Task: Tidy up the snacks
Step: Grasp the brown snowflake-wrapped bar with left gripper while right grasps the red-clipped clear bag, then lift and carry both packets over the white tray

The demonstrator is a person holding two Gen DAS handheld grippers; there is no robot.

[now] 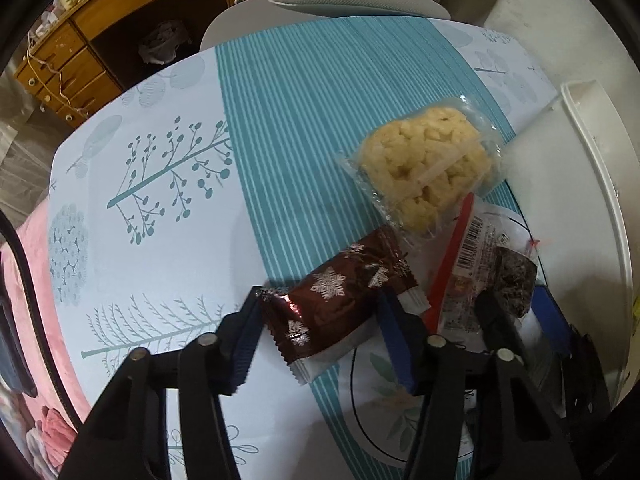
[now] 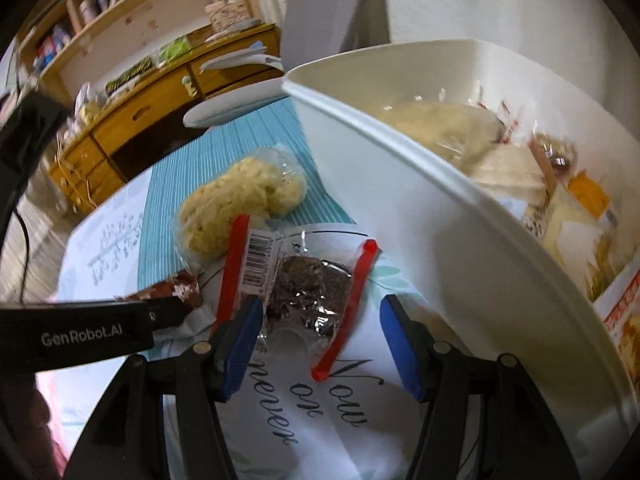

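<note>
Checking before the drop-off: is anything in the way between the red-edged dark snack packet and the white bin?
Nothing visible. The clear, red-edged packet of dark snack lies on the tablecloth between the right tongs, right beside the white plastic bin; only its raised rim must be cleared.

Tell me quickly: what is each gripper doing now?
Left gripper: fingers closed on the brown packet.
Right gripper: open around the red-edged packet, not gripping it.
</note>
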